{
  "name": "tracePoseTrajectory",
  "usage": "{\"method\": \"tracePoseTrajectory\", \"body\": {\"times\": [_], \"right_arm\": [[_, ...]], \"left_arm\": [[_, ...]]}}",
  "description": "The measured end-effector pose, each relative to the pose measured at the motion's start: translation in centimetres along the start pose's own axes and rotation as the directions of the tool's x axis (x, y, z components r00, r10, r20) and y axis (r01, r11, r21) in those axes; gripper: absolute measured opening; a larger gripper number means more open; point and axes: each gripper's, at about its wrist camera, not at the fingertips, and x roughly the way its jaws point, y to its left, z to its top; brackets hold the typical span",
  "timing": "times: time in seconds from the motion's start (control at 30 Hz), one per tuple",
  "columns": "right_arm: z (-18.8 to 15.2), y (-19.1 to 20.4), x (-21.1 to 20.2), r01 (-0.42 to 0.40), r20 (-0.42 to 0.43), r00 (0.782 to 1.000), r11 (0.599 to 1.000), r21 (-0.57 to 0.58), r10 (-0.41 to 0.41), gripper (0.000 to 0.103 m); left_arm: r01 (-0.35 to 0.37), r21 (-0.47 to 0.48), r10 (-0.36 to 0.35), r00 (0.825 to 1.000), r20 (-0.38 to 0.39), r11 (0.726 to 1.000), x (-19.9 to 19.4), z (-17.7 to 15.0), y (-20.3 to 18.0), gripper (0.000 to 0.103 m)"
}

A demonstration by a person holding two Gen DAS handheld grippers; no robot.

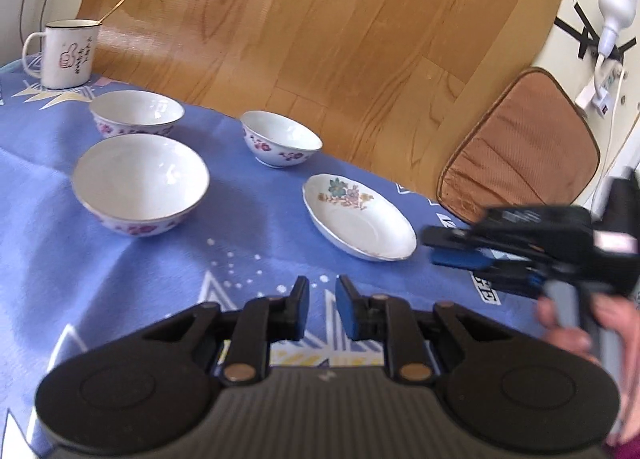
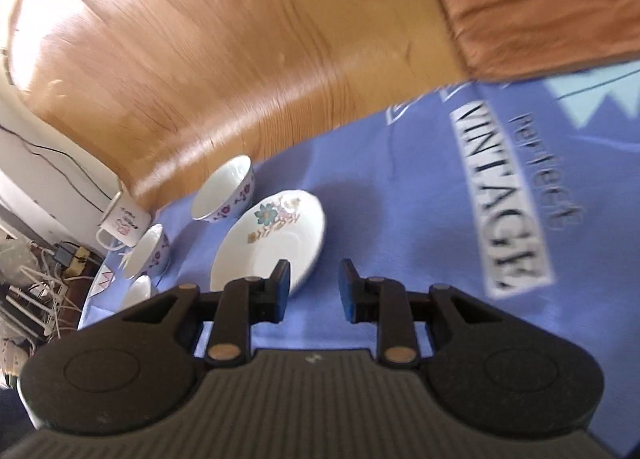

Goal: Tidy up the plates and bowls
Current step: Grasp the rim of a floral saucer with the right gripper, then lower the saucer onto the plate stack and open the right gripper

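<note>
Three white bowls with purple flowers stand on the blue tablecloth: a large bowl (image 1: 141, 185), a bowl behind it (image 1: 137, 112) and a small bowl (image 1: 280, 138). A shallow floral plate (image 1: 358, 217) lies to their right. My left gripper (image 1: 322, 299) is open a little and empty, above the cloth short of the dishes. My right gripper (image 1: 440, 247) shows blurred at the right of the left wrist view, level with the plate's right rim. In the right wrist view my right gripper (image 2: 314, 283) is open and empty, its left finger over the plate's (image 2: 268, 243) near edge; the small bowl (image 2: 224, 189) lies beyond.
A white enamel mug (image 1: 68, 53) with a stick in it stands at the table's far left corner. A chair with a brown cushion (image 1: 524, 147) stands past the table's right edge. Wooden floor lies beyond the far edge. Cables and a power strip (image 1: 600, 95) hang at the wall.
</note>
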Motion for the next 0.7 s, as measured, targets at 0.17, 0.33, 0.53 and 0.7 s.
{"method": "tracePoseTrajectory", "body": {"times": [0.17, 0.33, 0.53, 0.7], "right_arm": [[0.3, 0.8, 3.6, 0.032, -0.044, 0.999, 0.998, 0.056, -0.029, 0.018], [-0.5, -0.3, 1.6, 0.013, -0.083, 0.997, 0.994, 0.111, -0.003, 0.012], [-3.8, -2.9, -3.7, -0.060, -0.132, 0.988, 0.988, 0.141, 0.079, 0.012], [-6.6, -4.5, -8.1, -0.093, -0.128, 0.985, 0.983, 0.157, 0.114, 0.012]], "left_arm": [[0.001, -0.013, -0.001, 1.000, 0.001, 1.000, -0.4, 0.1, 0.7, 0.016], [0.024, -0.022, -0.024, 1.000, -0.015, 0.999, -0.2, 0.0, 0.5, 0.016], [0.062, 0.007, -0.061, 0.996, -0.061, 0.998, 0.7, -0.4, -1.4, 0.024], [0.097, 0.055, -0.090, 0.989, -0.114, 0.994, 1.6, -1.1, -3.8, 0.023]]}}
